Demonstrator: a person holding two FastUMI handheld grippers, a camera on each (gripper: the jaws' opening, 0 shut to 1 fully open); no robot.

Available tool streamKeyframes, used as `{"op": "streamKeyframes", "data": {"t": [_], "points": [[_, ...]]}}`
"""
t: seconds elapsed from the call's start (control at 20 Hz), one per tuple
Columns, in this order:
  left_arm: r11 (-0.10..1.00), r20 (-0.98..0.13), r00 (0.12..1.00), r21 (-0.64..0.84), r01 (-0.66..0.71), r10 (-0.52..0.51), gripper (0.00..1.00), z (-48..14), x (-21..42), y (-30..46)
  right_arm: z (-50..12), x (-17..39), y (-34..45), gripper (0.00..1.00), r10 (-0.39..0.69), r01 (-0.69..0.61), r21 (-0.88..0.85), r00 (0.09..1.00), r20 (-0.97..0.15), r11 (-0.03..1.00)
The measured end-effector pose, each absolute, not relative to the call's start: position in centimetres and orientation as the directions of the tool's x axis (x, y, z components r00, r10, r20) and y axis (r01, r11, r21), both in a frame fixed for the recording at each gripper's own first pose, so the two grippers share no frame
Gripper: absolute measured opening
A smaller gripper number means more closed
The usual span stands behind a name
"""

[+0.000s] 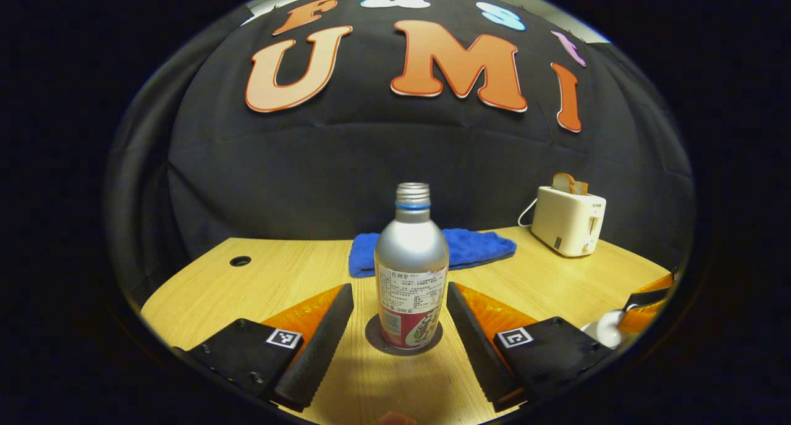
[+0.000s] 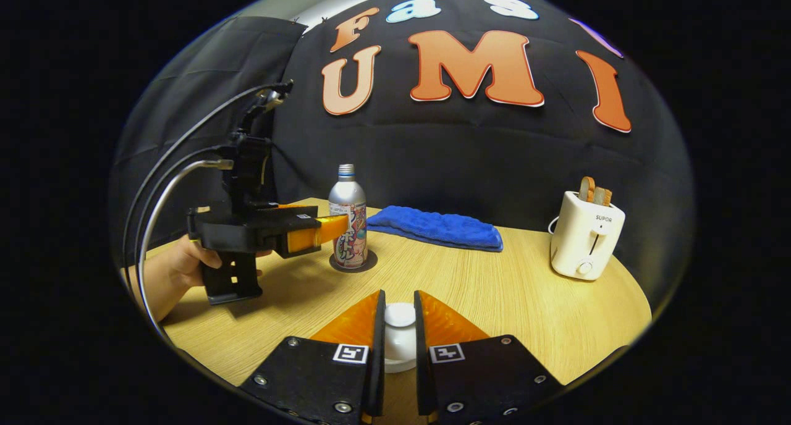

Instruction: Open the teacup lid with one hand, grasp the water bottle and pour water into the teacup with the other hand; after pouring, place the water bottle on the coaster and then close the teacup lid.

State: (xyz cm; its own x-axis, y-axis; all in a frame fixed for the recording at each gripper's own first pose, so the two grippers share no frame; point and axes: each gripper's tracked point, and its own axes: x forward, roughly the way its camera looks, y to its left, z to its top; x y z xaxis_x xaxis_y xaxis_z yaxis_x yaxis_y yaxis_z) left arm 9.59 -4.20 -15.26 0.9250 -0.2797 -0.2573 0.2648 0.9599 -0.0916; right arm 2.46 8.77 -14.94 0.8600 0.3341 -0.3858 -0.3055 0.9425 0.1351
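Toaster (image 2: 586,235) front reads "SUPOR" above its lever; water bottle (image 1: 411,270) label carries printed Chinese characters, too small to make out, with "600" legible near its lower edge; square black-and-white fiducial markers sit on the gripper bodies, no text.

The water bottle (image 1: 411,267) stands on the coaster (image 1: 374,336), the cloth (image 1: 476,247) behind it, the toaster (image 1: 568,220) perhaps farther right.
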Motion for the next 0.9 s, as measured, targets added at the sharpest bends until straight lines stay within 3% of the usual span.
{"op": "streamKeyframes", "data": {"t": [0.4,0.7,0.9], "points": [[0.970,-0.157,0.957,-0.047,0.238,-0.242,0.99,-11.3,5.8,-1.6,-16.4,2.6,10.0,0.22,0.336,-0.304,0.145,0.862,-0.380,0.942],[0.971,-0.156,0.959,-0.075,0.228,-0.237,0.99,-11.2,4.0,-1.2,-16.7,2.8,10.1,0.22,0.336,-0.309,0.134,0.865,-0.372,0.942],[0.970,-0.162,0.958,-0.098,0.222,-0.235,0.99,-11.1,2.9,-1.3,-16.5,2.6,10.0,0.27,0.322,-0.308,0.100,0.872,-0.368,0.946]]}}
